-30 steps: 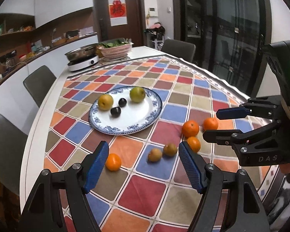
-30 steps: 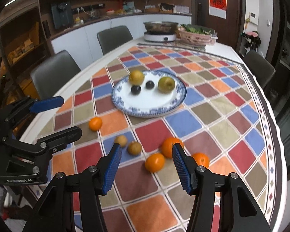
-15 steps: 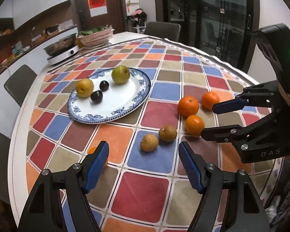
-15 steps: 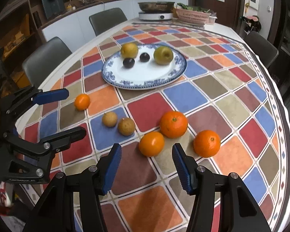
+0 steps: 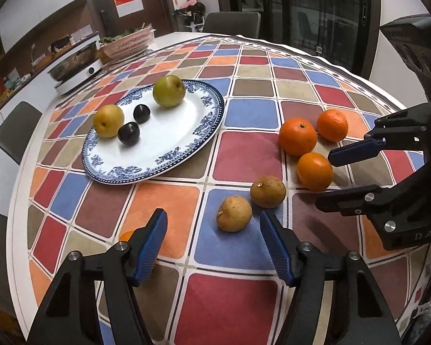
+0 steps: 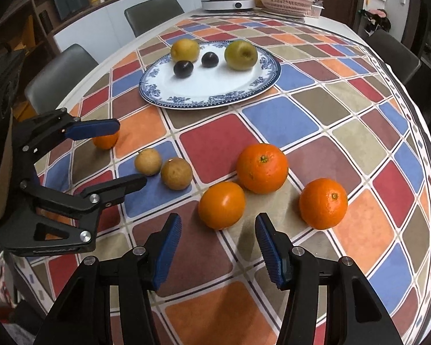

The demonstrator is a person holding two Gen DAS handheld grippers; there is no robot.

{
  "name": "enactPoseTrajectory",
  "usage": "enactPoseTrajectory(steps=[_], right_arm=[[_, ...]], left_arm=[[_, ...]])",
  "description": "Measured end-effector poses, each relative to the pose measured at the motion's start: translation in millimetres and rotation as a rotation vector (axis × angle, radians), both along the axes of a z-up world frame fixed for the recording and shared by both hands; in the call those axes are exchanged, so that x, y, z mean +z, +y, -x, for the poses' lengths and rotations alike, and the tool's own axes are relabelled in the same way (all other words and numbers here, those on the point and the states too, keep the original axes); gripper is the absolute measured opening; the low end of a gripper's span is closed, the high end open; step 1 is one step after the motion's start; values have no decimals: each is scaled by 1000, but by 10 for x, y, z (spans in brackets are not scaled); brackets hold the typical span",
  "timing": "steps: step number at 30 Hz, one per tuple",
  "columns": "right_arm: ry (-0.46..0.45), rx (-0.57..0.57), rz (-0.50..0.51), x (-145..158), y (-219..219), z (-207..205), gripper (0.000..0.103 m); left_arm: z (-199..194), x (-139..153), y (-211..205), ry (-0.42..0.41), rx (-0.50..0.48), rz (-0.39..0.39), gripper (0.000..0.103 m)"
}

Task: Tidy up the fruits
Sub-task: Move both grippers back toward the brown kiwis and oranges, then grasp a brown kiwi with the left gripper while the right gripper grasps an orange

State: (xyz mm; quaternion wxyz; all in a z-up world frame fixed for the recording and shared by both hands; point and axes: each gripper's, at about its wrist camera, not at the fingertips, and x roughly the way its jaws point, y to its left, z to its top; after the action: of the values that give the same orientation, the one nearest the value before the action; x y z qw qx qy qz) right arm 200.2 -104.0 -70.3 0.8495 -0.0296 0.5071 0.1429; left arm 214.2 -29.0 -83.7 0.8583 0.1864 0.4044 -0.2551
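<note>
A: Fruit status?

B: Blue-rimmed plate (image 6: 268,69) sits mid-tabletop, toward the far end. On it: two yellow-green pears (image 6: 240,55) and two dark plums (image 6: 183,68), all at its far side. Rest of the fruit is loose on the checkered cloth (image 6: 215,141) nearer the front edge.

A: Loose ones?

B: Three oranges in a cluster: big orange (image 6: 262,168), smaller orange (image 6: 221,204) just beside it, third orange (image 6: 323,203) a little apart toward the right edge. Two brown fruits (image 6: 176,173) touching or nearly so, left of the cluster. One small orange (image 6: 105,141) alone near the left edge, partly behind the left gripper's upper finger.

A: Grippers?

B: Right gripper (image 6: 217,244): fingers spread wide, holding nothing, low over the cloth with the smaller orange just ahead of the gap. Left gripper (image 5: 212,244): also spread wide and empty, the nearer brown fruit (image 5: 234,213) just ahead, toward its right finger. Each shows in the other's view, side-on, fingers apart.

A: Background?

B: Steel pan on a white cooker (image 6: 228,5) and a pink basket of greens (image 6: 287,3) at the far end, grey chairs (image 6: 60,72) along the left edge.
</note>
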Motion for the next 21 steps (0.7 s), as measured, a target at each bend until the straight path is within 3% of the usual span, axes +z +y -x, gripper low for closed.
enactPoseTrajectory(steps=[16, 21], right_arm=[[16, 5, -37, -70, -34, -102, 36], [5, 4, -54, -75, -54, -108, 36]], left_arm=[[-77, -63, -34, 66, 37, 77, 28], [-79, -62, -37, 74, 65, 80, 27]])
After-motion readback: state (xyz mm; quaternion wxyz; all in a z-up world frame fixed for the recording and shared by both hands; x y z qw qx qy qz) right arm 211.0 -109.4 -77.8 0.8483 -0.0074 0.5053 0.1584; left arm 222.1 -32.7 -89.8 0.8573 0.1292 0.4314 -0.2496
